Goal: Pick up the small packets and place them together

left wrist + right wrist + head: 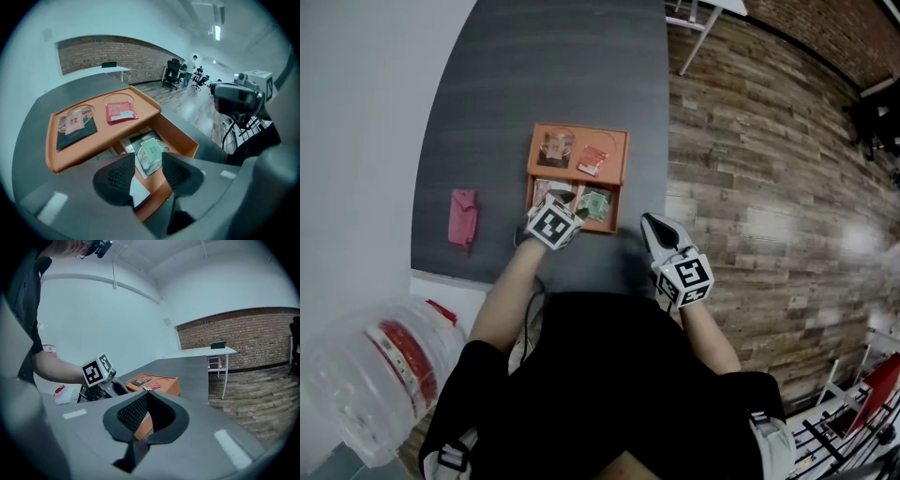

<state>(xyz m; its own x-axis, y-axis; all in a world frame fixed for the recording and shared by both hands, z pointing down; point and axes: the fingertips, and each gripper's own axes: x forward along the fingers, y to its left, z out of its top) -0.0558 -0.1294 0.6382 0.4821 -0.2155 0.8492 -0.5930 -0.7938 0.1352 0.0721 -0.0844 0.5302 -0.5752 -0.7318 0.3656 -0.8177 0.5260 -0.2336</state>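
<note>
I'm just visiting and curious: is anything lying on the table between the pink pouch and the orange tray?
No. In the head view, the stretch of grey table between the pink pouch and the orange tray is bare.

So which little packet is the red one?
The red packet in the orange tray's far right compartment. The dark packet beside it has a pink label; the green packet sits under the left gripper.

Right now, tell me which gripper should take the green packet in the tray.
Left. The left gripper hangs over the orange tray with the green packet between its parted jaws; the right gripper sits shut, off the tray.
</note>
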